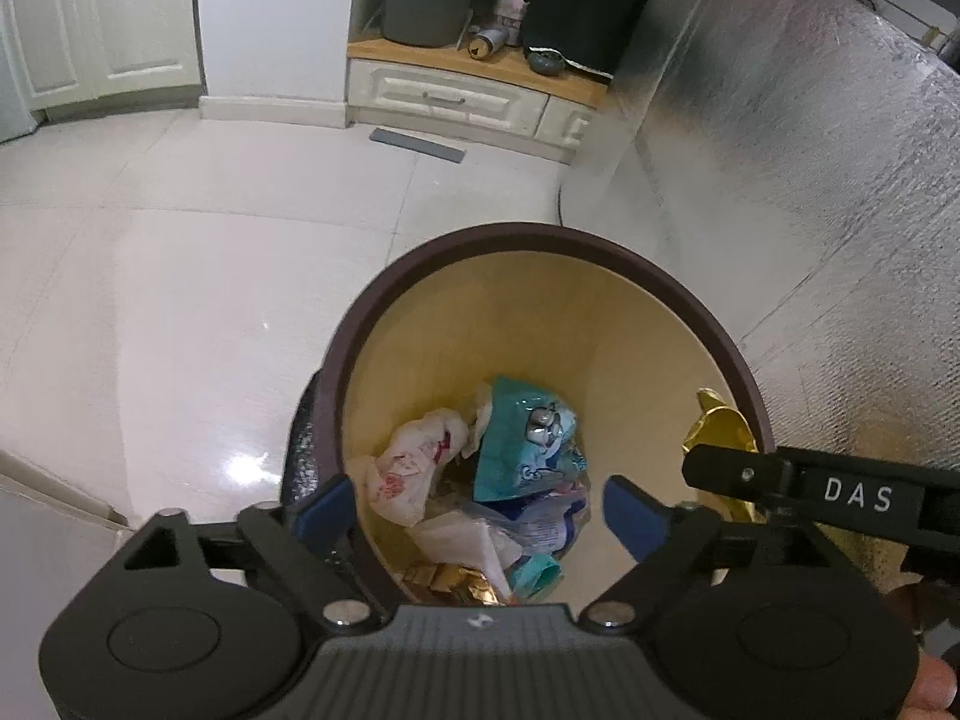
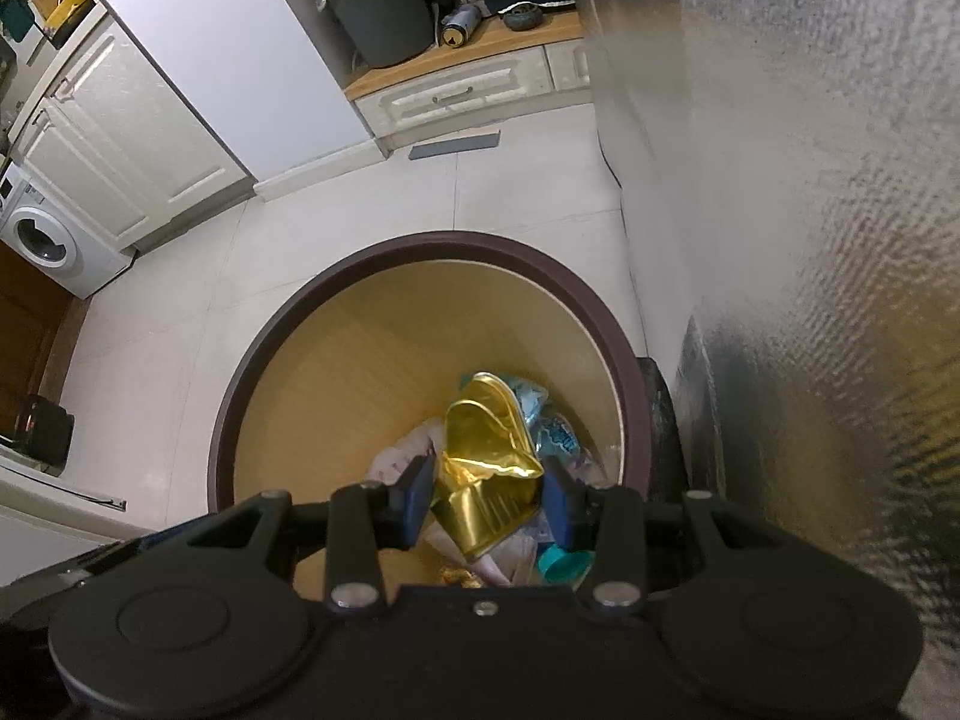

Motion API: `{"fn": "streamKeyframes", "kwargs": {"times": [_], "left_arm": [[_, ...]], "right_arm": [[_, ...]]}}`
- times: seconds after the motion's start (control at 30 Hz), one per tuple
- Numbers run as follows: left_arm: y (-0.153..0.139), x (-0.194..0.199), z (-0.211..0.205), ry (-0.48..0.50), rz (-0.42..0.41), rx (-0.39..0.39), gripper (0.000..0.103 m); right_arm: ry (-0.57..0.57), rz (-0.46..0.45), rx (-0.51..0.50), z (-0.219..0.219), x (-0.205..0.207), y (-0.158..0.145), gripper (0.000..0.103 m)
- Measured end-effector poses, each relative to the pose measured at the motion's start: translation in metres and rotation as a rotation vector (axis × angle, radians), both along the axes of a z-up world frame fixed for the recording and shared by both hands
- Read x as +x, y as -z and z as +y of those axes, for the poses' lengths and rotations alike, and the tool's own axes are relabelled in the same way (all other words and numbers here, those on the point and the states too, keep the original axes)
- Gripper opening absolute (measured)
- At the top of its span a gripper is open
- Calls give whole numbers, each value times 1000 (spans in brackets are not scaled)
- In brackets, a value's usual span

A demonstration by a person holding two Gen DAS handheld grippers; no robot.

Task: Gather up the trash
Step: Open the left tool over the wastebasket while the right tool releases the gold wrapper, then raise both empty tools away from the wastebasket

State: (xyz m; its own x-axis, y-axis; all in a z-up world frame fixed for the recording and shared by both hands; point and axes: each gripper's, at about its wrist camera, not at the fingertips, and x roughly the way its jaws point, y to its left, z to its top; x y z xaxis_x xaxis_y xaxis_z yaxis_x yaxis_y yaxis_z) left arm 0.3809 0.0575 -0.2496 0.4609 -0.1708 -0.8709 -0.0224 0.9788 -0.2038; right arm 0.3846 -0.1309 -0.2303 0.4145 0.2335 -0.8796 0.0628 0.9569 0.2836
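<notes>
Right gripper [image 2: 487,495] clamped on crumpled gold foil wrapper [image 2: 486,468], held over mouth of round brown-rimmed bin with tan inner wall [image 2: 336,372], toward rim at 4 o'clock. Left gripper [image 1: 480,507] spread wide, holding nothing, above bin's 7 o'clock rim. Advised: shift toward centre, part fingers fully, let wrapper fall clear of rim onto white, teal wrappers [image 1: 528,444] below.

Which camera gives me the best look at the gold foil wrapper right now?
Right wrist: the gold foil wrapper sits centred between the right gripper pads, over the bin. The left wrist view shows only a crumpled edge of it at the bin rim, behind the right gripper's finger.
</notes>
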Motion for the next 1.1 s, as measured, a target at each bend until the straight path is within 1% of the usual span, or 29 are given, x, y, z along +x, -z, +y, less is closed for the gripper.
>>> {"fn": "streamKeyframes", "kwargs": {"times": [0.13, 0.2, 0.27, 0.4, 0.57, 0.83, 1.1], "left_arm": [[-8, -7, 4, -7, -8, 14, 100], [-9, -10, 8, -15, -5, 23, 102], [-8, -12, 10, -25, 1, 32, 103], [-8, -17, 14, -37, 12, 32, 103], [-15, -24, 14, -38, 3, 35, 103], [-33, -39, 15, -27, -33, 36, 103], [-56, -64, 20, -35, -81, 41, 103]], "right_arm": [[11, 9, -19, -2, -2, -1, 43], [13, 22, -17, -3, -4, 0, 51], [6, 24, -14, -2, -5, 0, 54], [-5, 21, -22, 0, -8, -3, 54], [-8, 12, -32, 1, -14, -10, 54], [-24, -40, -57, 11, -29, -31, 55], [-60, -131, -92, 26, -54, -66, 63]]}}
